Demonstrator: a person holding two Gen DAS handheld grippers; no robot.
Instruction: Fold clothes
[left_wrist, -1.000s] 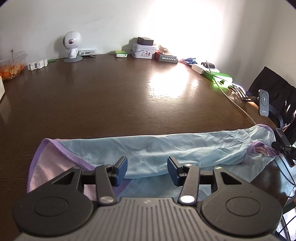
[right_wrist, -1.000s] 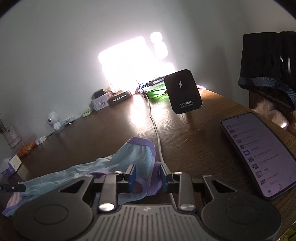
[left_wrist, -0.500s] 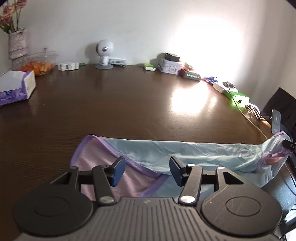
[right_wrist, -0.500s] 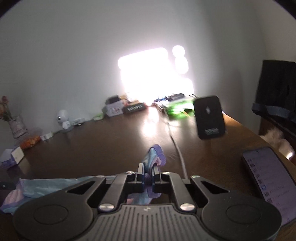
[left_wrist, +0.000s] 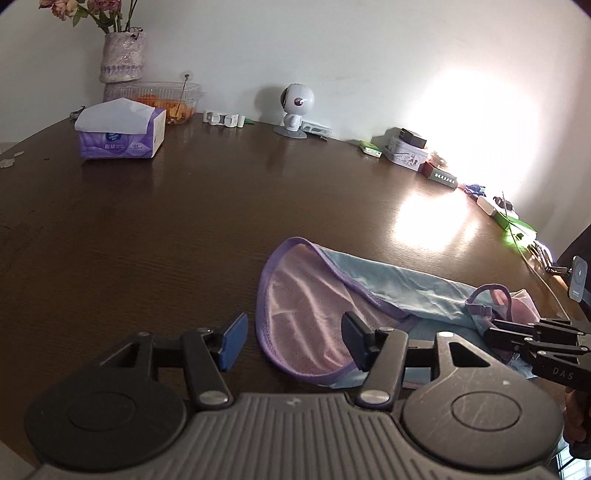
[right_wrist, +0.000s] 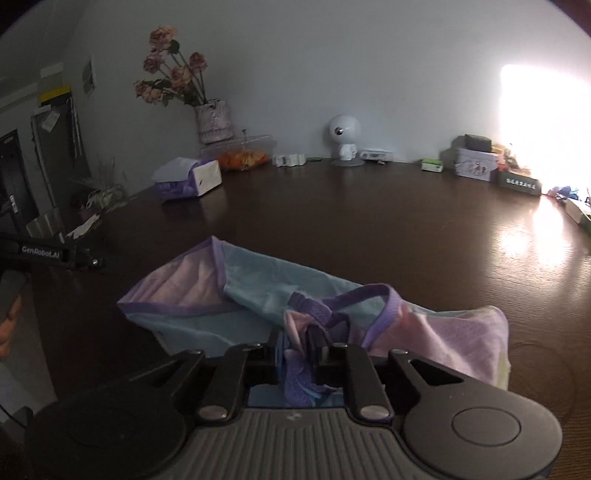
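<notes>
A light blue garment (left_wrist: 402, 284) with purple trim and a pink mesh lining lies on the dark wooden table (left_wrist: 184, 221). My left gripper (left_wrist: 293, 341) is open and empty, its right finger over the garment's pink left end. My right gripper (right_wrist: 297, 350) is shut on the garment's other end (right_wrist: 424, 332) and holds it doubled back over the rest. It shows at the right edge of the left wrist view (left_wrist: 532, 332).
A tissue box (left_wrist: 120, 134), a vase of flowers (left_wrist: 122, 55), a clear food tray (left_wrist: 166, 98) and a white robot figure (left_wrist: 297, 109) stand along the table's far edge. Boxes (left_wrist: 406, 151) and a charger stand (left_wrist: 578, 280) sit at the right.
My right gripper closed on the garment's right end and carried it leftward over the rest. My left gripper shifted left and now points at the garment's left end.
</notes>
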